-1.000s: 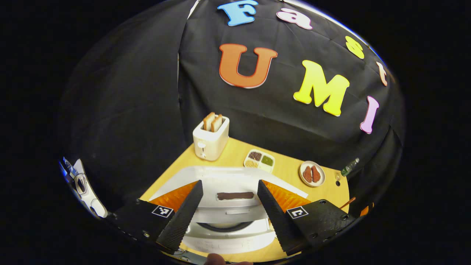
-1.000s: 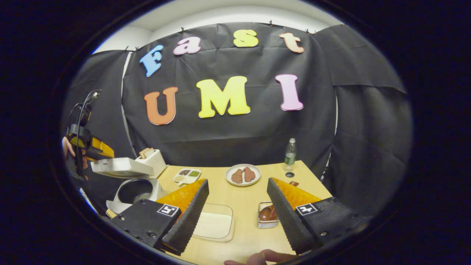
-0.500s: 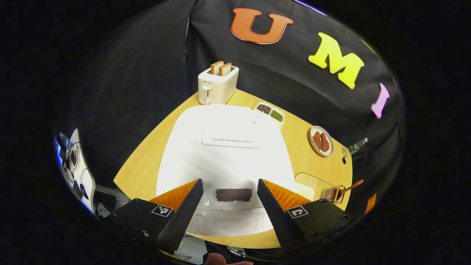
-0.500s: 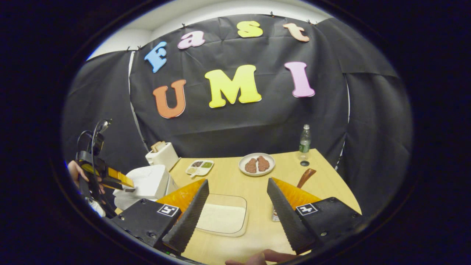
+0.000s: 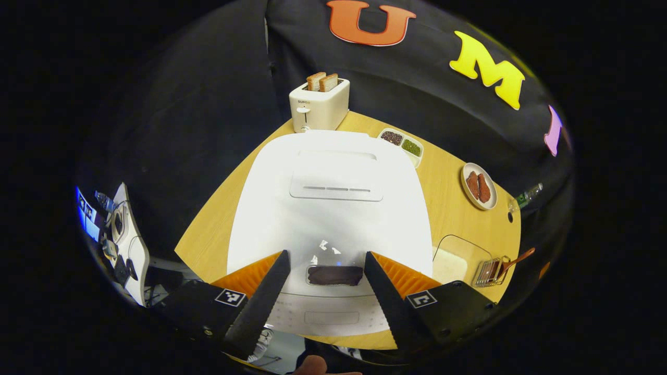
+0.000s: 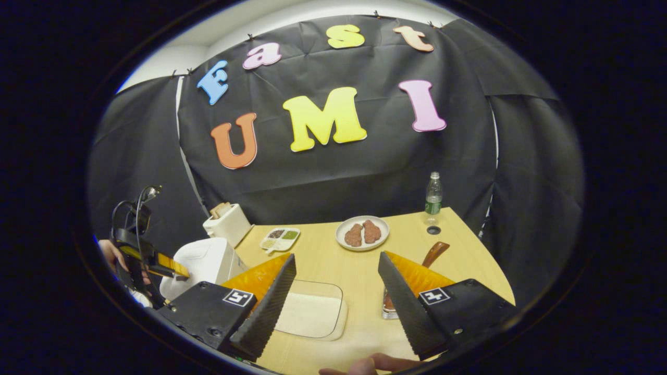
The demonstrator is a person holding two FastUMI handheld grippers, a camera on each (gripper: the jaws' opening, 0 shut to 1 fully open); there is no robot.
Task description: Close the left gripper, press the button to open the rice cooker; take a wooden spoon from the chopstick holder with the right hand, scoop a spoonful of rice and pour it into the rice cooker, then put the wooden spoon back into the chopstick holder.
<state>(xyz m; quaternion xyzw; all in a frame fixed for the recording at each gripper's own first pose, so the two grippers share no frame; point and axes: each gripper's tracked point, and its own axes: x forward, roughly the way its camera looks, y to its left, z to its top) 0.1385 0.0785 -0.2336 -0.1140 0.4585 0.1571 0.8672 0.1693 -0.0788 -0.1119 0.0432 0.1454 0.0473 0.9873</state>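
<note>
The white rice cooker (image 5: 333, 208) stands with its lid down, seen from above in the left gripper view. My left gripper (image 5: 325, 255) hangs open over its front edge, fingers on either side of the dark panel (image 5: 335, 275), apart from it. The wooden spoon (image 6: 435, 253) stands in the wire chopstick holder (image 6: 388, 307), partly hidden behind a finger of my right gripper (image 6: 336, 256), which is open and holds nothing. A clear tray of rice (image 6: 310, 312) lies below it. The spoon (image 5: 518, 256), holder (image 5: 490, 271) and rice tray (image 5: 451, 258) lie right of the cooker.
A toaster (image 5: 319, 107) with bread stands behind the cooker, beside a divided dish of grains (image 5: 401, 145). Farther right are a plate of meat (image 6: 362, 233) and a green-labelled bottle (image 6: 433, 195) by the table's back edge. A hand holds the left gripper (image 6: 177, 268) above the cooker (image 6: 200, 260).
The rice cooker's lid, raised one second ago with the pot showing, is now down. My left gripper has tilted to look down on the lid. The right gripper shifted slightly.
</note>
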